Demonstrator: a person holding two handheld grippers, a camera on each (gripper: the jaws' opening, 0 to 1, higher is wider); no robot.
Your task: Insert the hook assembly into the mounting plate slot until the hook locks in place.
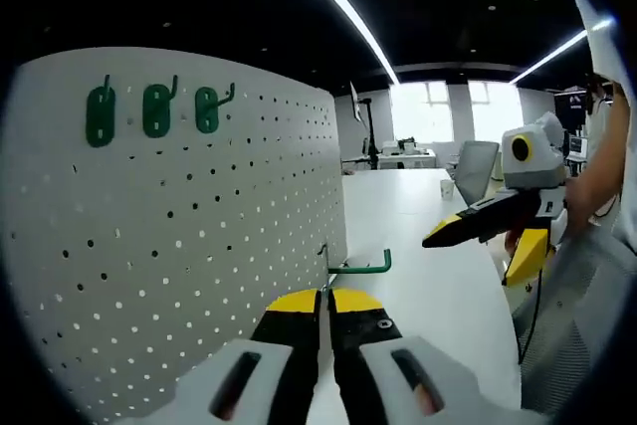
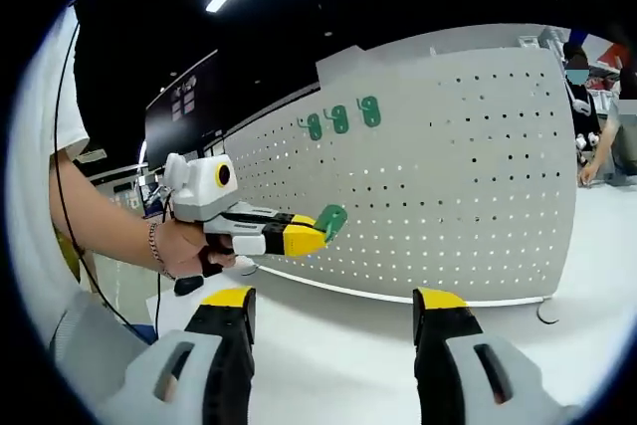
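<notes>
My left gripper has its yellow-tipped jaws pressed together on the green hook I am carrying. In the left gripper view the hook's bent rod juts out past the jaw tips toward the right, close against the lower right part of the white pegboard. In the right gripper view the same gripper comes in from the left, gripped by a hand with a bracelet at the wrist, and the hook's green oval base shows at its tip, right up against the face of the pegboard; I cannot tell whether the base touches the board.

My right gripper has its jaws spread wide apart with nothing between them, hanging over the white table in front of the pegboard. In the left gripper view it comes in from the right, well clear of the board, over the table's far side.

Three more green hooks are already mounted in a row near the upper left corner of the pegboard, each with an oval base and a small prong. The board stands upright on the table. A small dark hook-shaped piece lies on the table just beside the board's lower right corner.
</notes>
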